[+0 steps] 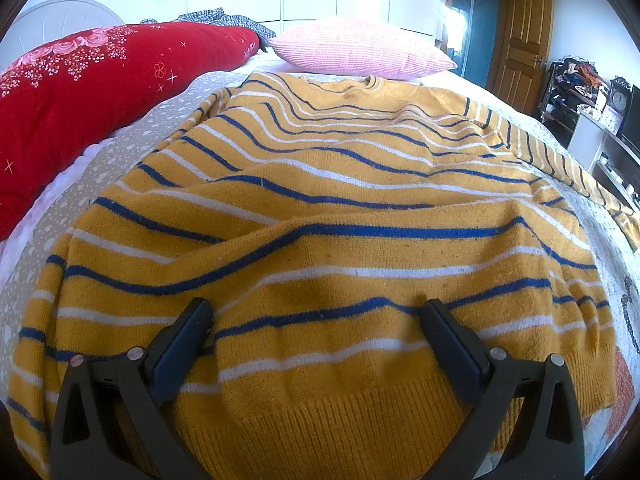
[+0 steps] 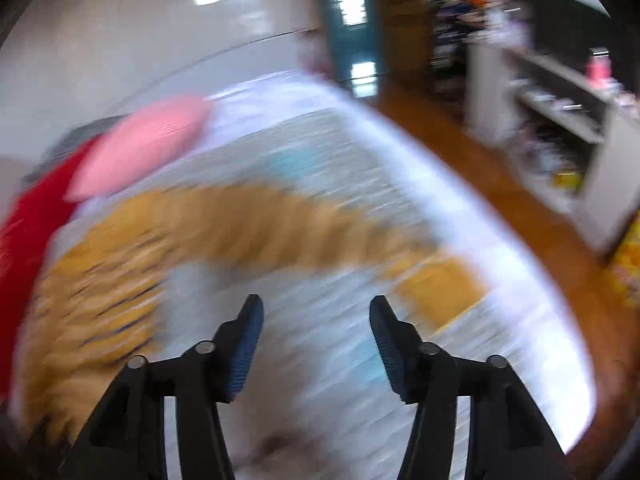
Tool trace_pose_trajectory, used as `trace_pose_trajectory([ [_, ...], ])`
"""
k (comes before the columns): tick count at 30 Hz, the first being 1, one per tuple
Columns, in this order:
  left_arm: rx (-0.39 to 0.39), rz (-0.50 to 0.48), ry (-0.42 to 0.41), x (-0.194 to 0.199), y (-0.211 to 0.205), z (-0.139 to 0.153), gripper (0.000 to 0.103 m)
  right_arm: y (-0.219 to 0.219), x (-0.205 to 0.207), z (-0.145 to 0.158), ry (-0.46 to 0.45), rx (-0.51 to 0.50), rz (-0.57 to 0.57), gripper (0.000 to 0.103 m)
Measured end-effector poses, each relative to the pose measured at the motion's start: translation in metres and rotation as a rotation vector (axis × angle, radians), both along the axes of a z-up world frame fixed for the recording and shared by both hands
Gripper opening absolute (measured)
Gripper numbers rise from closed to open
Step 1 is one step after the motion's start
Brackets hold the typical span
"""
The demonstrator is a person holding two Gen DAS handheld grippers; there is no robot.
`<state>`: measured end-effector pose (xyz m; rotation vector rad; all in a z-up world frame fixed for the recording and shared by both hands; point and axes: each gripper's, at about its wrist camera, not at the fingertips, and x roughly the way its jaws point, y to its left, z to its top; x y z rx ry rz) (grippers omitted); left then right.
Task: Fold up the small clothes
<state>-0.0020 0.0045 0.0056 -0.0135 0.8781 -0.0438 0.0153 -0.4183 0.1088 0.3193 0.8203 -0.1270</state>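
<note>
Left wrist view looks along a bed [image 1: 132, 148] with a dotted grey cover. A sweater [image 1: 320, 208] lies spread flat on it and fills most of the middle. On the left a red quilt [image 1: 80, 92] runs along the bed's side, with a strip of bare cover between it and the sweater. A pink pillow [image 1: 360, 50] sits at the far end, just past the sweater's neck. On the right the bed ends close to the sweater, and one sleeve reaches out toward that edge. Past it stand a wooden door [image 1: 520, 40] and shelves [image 1: 608, 148].

Left tongs [image 1: 316, 308] are spread wide over the sweater's near hem and hold nothing.

Right wrist view is very blurry. Right tongs [image 2: 316, 308] are parted, with only bare bed cover showing between them. The sweater [image 2: 120, 280] lies to their left, and its sleeve curves across the bed ahead of them. The bed's edge and a wood floor [image 2: 500, 184] are on the right.

The sweater is yellow with thin blue and white stripes. It has a ribbed hem and soft wrinkles across it.
</note>
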Motion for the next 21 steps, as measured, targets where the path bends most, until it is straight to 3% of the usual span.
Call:
trace_pose_trajectory([
  [4,0.021,-0.008,0.051,-0.007,-0.003,0.012,0.1,0.074,-0.025,-0.034,0.032,0.298,0.256,0.06],
  [6,-0.07,-0.035,0.016,-0.027,0.004,0.034,0.098,0.106,-0.032,-0.05,0.06,0.391,0.339,0.06],
  [8,-0.127,-0.041,-0.043,-0.053,0.015,0.056,0.098,0.128,-0.038,-0.061,0.07,0.399,0.4,0.06],
  [10,-0.121,-0.005,-0.059,-0.073,0.028,0.068,0.098,0.147,-0.036,-0.073,0.095,0.408,0.435,0.062],
  [14,-0.202,0.089,-0.027,-0.094,0.062,0.079,0.098,0.174,-0.025,-0.083,0.064,0.403,0.431,0.062],
  [15,-0.232,0.109,-0.031,-0.099,0.069,0.078,0.098,0.179,-0.022,-0.084,0.055,0.395,0.431,0.056],
  [16,-0.245,0.131,-0.02,-0.101,0.077,0.079,0.098,0.186,-0.014,-0.081,0.052,0.389,0.424,0.024],
  [17,-0.255,0.145,-0.027,-0.106,0.083,0.08,0.098,0.187,-0.01,-0.084,0.07,0.41,0.422,0.01],
  [19,-0.223,0.181,-0.026,-0.111,0.095,0.085,0.098,0.175,-0.008,-0.09,0.084,0.51,0.411,0.01],
  [21,-0.198,0.228,-0.032,-0.118,0.107,0.087,0.098,0.16,-0.027,-0.083,0.069,0.523,0.408,0.009],
])
